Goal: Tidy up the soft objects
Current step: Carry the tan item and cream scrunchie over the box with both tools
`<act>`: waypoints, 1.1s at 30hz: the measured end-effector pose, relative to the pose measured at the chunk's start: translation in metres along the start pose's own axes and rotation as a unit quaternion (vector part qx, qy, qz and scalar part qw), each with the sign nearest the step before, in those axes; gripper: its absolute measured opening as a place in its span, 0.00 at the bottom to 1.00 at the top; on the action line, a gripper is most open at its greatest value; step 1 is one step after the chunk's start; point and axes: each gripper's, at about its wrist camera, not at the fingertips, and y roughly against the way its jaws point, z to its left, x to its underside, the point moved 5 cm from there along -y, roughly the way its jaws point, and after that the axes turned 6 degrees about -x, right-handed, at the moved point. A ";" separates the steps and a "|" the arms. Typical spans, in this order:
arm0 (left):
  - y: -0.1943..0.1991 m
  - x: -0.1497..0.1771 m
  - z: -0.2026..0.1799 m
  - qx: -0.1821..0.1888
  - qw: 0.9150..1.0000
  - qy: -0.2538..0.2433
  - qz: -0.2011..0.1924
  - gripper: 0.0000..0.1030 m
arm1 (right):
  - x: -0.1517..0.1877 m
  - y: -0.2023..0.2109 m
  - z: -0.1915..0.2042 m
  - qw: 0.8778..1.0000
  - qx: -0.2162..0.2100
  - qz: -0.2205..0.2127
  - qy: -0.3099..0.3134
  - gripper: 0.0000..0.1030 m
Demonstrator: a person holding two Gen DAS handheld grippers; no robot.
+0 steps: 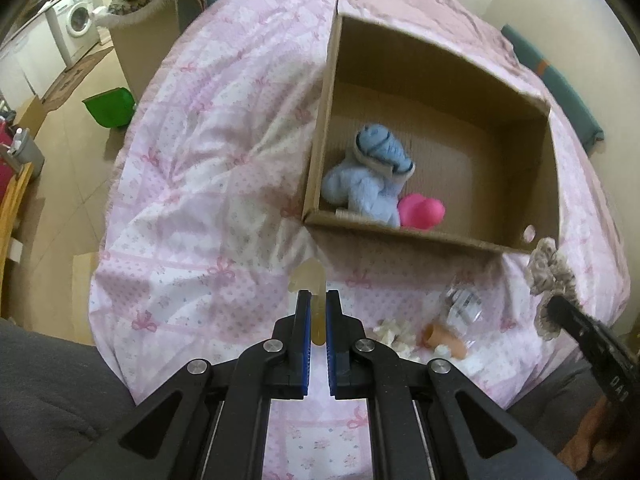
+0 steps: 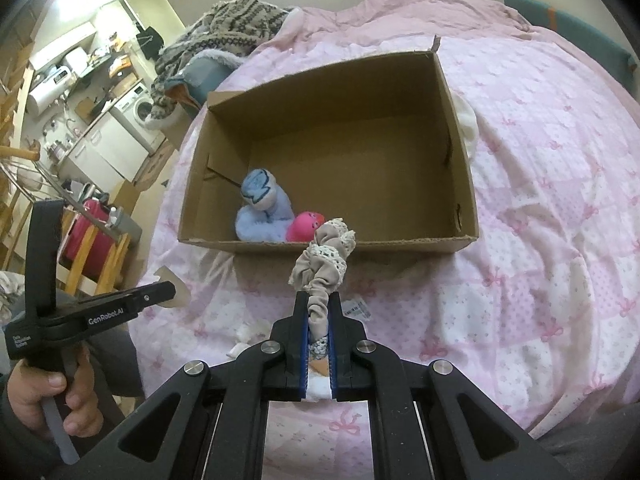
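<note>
An open cardboard box (image 1: pixel 400 236) (image 2: pixel 464 160) lies on the pink bedspread. Inside it are a light blue plush sock (image 1: pixel 368 176) (image 2: pixel 264 208) and a pink rubber toy (image 1: pixel 422 210) (image 2: pixel 306 226). My left gripper (image 1: pixel 318 300) (image 2: pixel 168 292) is shut on a pale yellowish flat piece (image 1: pixel 308 276), held in front of the box's near left corner. My right gripper (image 2: pixel 318 304) is shut on a beige lace-trimmed scrunchie (image 2: pixel 324 260) (image 1: pixel 548 276), just before the box's near wall.
On the bedspread (image 1: pixel 200 200) near me lie a clear plastic wrapper (image 1: pixel 460 300), an orange tube (image 1: pixel 444 338) and white crumpled scraps (image 1: pixel 394 334). A knit blanket (image 2: pixel 224 36) is piled beyond the bed. A green bin (image 1: pixel 110 108) stands on the floor at left.
</note>
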 end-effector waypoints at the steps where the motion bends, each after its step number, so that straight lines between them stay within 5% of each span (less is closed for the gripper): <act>1: 0.004 -0.003 0.000 -0.001 1.000 -0.001 -0.006 0.06 | -0.002 0.003 0.002 1.000 -0.001 -0.007 0.001 0.09; 13: 0.068 -0.073 -0.034 -0.001 0.989 -0.058 -0.133 0.06 | -0.053 0.043 0.012 0.996 -0.022 -0.091 0.009 0.09; 22: 0.057 -0.126 -0.059 0.015 0.987 -0.062 -0.148 0.06 | -0.104 0.044 0.000 0.992 -0.013 -0.122 0.006 0.09; 33: -0.003 -0.120 -0.063 0.031 0.988 -0.065 -0.138 0.06 | -0.099 -0.005 -0.051 0.993 0.001 -0.105 -0.051 0.09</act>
